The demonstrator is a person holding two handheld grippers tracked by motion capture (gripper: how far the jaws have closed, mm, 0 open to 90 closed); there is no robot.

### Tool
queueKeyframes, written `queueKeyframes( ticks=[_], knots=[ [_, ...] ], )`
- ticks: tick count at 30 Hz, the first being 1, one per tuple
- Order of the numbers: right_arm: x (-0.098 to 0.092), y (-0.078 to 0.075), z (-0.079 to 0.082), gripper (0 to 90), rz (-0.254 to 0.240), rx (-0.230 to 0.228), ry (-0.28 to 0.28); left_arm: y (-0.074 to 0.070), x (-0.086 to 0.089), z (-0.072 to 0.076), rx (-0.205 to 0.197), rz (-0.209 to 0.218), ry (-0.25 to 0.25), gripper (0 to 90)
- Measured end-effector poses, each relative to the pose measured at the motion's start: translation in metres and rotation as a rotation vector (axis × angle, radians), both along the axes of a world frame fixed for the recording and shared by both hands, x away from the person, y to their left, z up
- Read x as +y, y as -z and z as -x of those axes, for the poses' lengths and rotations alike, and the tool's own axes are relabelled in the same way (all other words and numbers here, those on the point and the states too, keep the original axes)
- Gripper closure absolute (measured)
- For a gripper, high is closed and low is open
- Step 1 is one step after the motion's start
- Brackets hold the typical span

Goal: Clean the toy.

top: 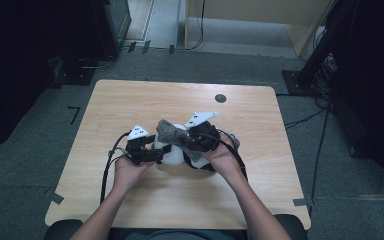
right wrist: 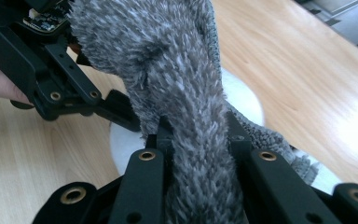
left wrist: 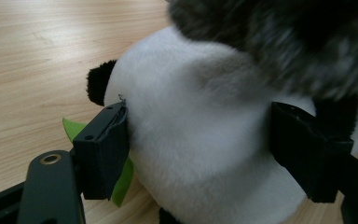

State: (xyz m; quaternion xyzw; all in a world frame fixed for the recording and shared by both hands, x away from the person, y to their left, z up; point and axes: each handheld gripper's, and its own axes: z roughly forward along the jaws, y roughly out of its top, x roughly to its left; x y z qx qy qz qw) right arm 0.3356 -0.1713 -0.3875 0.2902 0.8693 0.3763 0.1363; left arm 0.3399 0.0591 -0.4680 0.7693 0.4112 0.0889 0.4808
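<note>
Your left gripper point(top: 156, 150) clasps the white panda plush point(left wrist: 200, 140) at the centre of the pale wooden table point(top: 130, 100), jaws pressing its sides. Your right gripper point(right wrist: 198, 135) pinches the grey fuzzy cloth point(right wrist: 177, 70) draped above it. A black round mark point(top: 220, 98) sits toward the upper right of the tabletop; grey carpet point(top: 25, 165) surrounds it.

cloth point(top: 172, 131) over plush toy point(top: 172, 155), on table point(top: 130, 100)
</note>
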Motion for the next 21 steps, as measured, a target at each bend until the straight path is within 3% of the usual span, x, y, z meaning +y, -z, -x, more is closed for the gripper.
queueKeyframes(
  ticks=[5,8,14,21],
  knots=[
    [0.015,0.011,-0.003,74.6,0.022,0.042,-0.034,0.0,0.0,0.001,-0.005,-0.011,0.0,22.5],
    [0.018,0.017,-0.002,74.4,0.036,0.034,-0.039,0.0,0.0,0.001,-0.008,-0.017,0.001,22.5],
    [0.006,0.019,-0.003,74.4,0.009,0.064,-0.045,-0.001,-0.002,0.002,-0.019,-0.04,0.011,23.0],
    [-0.006,0.017,0.004,74.3,0.017,0.046,-0.033,0.0,-0.001,0.001,-0.007,-0.04,0.013,22.9]
  ],
)
